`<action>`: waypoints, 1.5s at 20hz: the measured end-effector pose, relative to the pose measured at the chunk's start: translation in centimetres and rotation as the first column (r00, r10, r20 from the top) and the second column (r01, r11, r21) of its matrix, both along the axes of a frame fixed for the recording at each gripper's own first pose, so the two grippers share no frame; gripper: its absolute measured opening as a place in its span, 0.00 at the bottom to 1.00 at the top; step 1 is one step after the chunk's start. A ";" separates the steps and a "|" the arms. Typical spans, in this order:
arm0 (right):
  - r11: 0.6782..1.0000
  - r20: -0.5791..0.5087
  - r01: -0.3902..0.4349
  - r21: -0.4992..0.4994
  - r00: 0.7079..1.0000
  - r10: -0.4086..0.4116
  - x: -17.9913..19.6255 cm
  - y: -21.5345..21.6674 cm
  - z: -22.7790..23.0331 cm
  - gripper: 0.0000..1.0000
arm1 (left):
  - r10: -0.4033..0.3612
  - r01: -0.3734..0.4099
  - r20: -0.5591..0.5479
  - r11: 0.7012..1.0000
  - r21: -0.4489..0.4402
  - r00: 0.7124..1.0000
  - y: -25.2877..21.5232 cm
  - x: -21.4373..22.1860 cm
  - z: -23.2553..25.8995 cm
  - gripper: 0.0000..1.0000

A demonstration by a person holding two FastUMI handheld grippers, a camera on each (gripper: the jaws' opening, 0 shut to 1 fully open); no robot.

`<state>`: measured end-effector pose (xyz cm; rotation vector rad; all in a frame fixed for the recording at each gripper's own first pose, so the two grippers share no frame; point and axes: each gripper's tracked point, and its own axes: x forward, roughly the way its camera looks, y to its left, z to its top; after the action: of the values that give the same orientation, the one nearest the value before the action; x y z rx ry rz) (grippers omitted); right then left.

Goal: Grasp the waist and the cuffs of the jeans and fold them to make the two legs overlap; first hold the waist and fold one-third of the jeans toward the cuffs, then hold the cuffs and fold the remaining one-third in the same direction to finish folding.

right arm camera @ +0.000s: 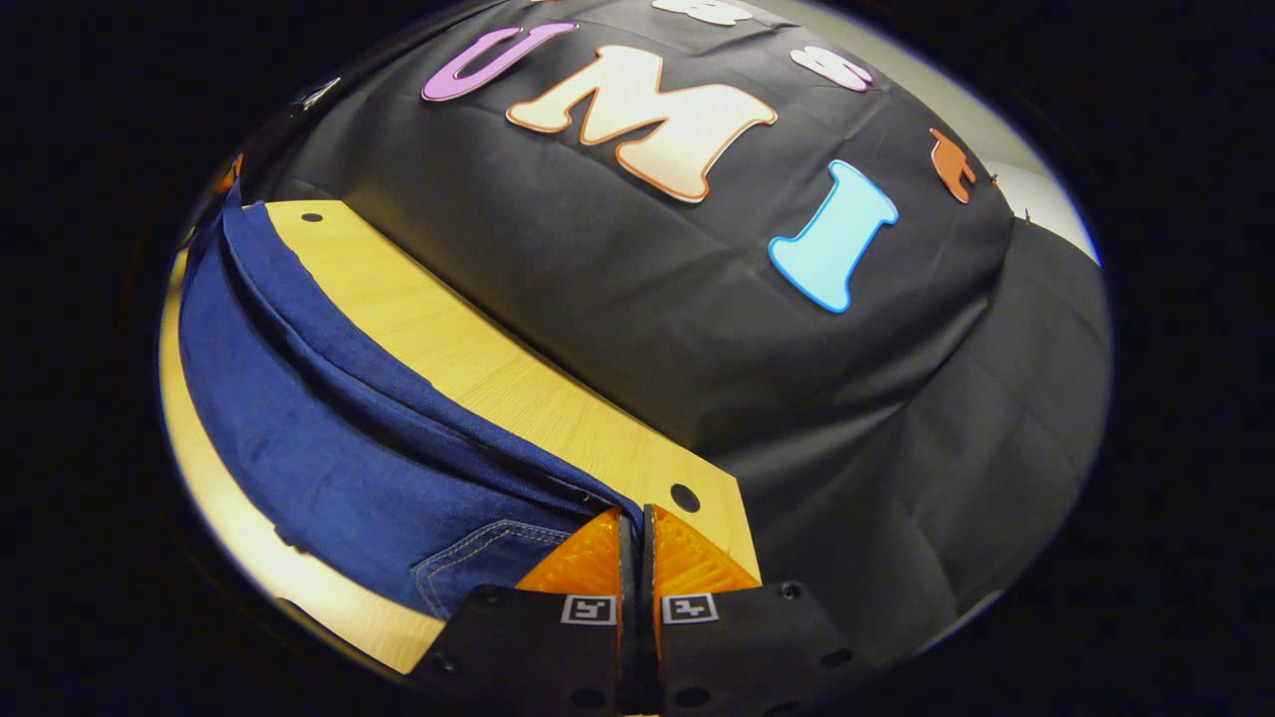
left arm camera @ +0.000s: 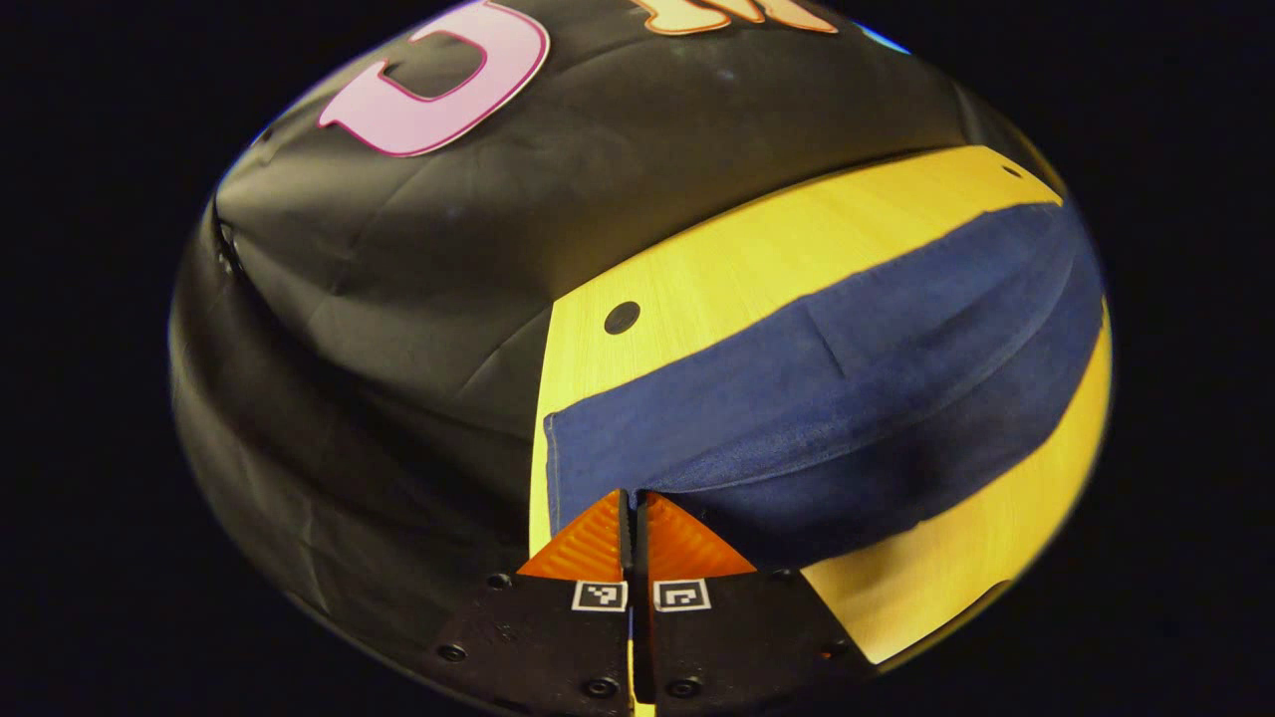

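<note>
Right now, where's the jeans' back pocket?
Right gripper view: the back pocket sits low, just left of the right tongs, near the table corner.

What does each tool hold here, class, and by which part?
Both hold the jeans. The left tool pinches the cuff end; the right tool pinches the waist end, near the stitched back pocket.
</note>
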<state>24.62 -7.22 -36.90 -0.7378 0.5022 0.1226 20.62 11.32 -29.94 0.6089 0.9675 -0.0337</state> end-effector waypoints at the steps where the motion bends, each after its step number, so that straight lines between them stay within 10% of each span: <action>1: 1.000 -0.017 -0.002 0.003 1.000 0.002 1.1 0.0 -1.5 0.02 | 0.019 -0.019 0.003 1.000 -0.011 1.000 -0.3 1.0 -0.9 0.00; 6: 1.000 -0.062 0.022 0.003 0.998 -0.022 3.0 -0.4 -5.5 0.08 | 0.101 -0.100 0.048 0.995 -0.006 0.994 -0.4 3.5 -4.1 0.00; 7: 0.999 -0.043 0.023 0.027 0.999 -0.022 3.2 -0.1 -4.9 0.39 | 0.129 -0.126 0.066 0.991 -0.043 0.989 -1.0 3.5 -4.0 0.00; 9: 0.995 0.033 0.005 0.102 0.999 -0.008 3.1 0.8 -1.5 1.00 | 0.181 -0.163 0.140 0.978 -0.132 0.973 -4.7 3.5 0.3 0.67; 10: 0.989 0.075 -0.005 0.150 0.997 -0.006 2.8 1.3 0.8 0.99 | 0.200 -0.165 0.187 0.968 -0.189 0.962 -3.9 3.4 -1.1 1.00; 14: 0.938 0.194 -0.034 0.345 0.980 -0.036 -1.2 3.4 9.8 0.99 | 0.184 -0.031 0.399 0.932 -0.361 0.898 -7.1 3.2 7.9 0.95; 24: 0.783 0.277 0.013 0.622 0.932 -0.235 -12.0 6.4 23.5 0.95 | 0.064 0.260 0.618 0.869 -0.420 0.784 -13.7 -4.3 22.8 0.95; 30: 0.764 0.301 -0.009 0.645 0.922 -0.244 -15.6 7.6 26.3 1.00 | 0.052 0.314 0.636 0.836 -0.450 0.770 -16.0 -9.0 25.1 0.95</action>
<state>8.98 0.43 -10.58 -0.0403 0.1154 0.0241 11.64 -4.73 -4.79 0.1304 0.2165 -0.2149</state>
